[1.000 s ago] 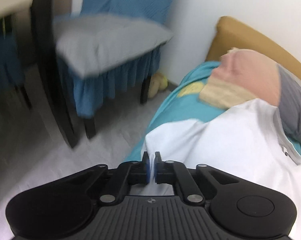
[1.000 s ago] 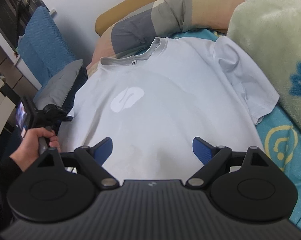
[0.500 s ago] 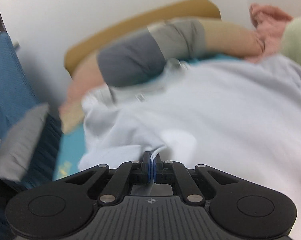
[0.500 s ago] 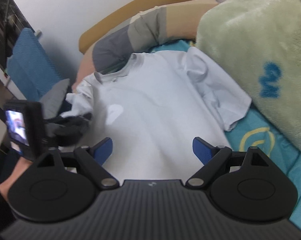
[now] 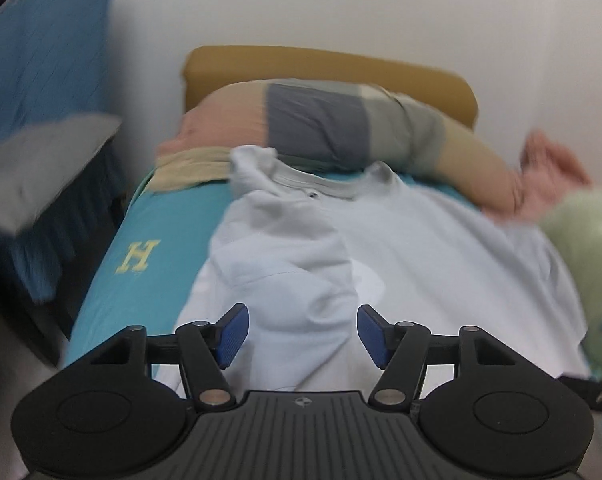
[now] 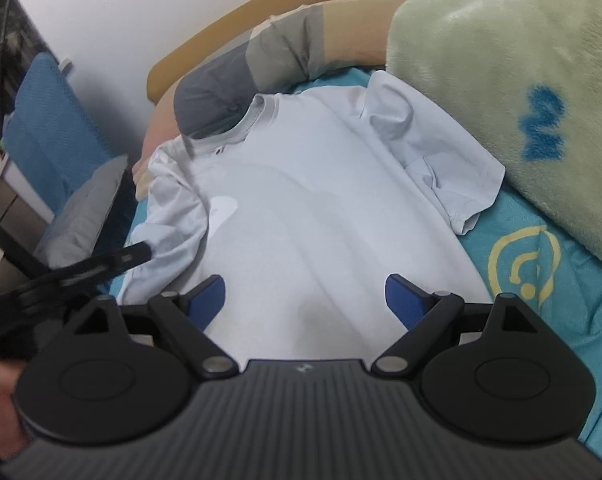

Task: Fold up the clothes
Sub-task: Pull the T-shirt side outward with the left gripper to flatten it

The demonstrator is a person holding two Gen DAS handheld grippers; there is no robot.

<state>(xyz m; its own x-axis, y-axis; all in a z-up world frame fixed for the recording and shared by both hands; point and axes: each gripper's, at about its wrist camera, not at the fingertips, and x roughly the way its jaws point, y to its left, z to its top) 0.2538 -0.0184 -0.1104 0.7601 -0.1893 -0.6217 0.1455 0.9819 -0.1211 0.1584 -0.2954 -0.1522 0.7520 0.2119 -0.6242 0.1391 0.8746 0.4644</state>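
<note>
While the shirt [image 6: 321,208] lay spread face up on the bed [image 6: 549,280], its collar [image 6: 261,114] touching the striped pillow [image 6: 253,64] at the headboard [image 5: 329,66], both grippers hovered over its lower half. The left gripper [image 5: 299,334] had its blue fingers [image 5: 231,334] wide apart with nothing between them, above the shirt's left side, where the sleeve [image 5: 285,256] lay turned in over the chest in a rumpled fold beside a white print [image 5: 367,280]. The right gripper [image 6: 305,304] also had its fingers [image 6: 405,302] spread apart and empty, over the middle of the hem. The other sleeve [image 6: 445,168] lay flat and outstretched, reaching toward a green blanket [image 6: 501,80] heaped along the bed's far side. In the right wrist view the left gripper showed as a blurred black shape at the shirt's near edge. A chair [image 5: 33,120] with a blue cover and grey cushion stood beside the bed.
</note>
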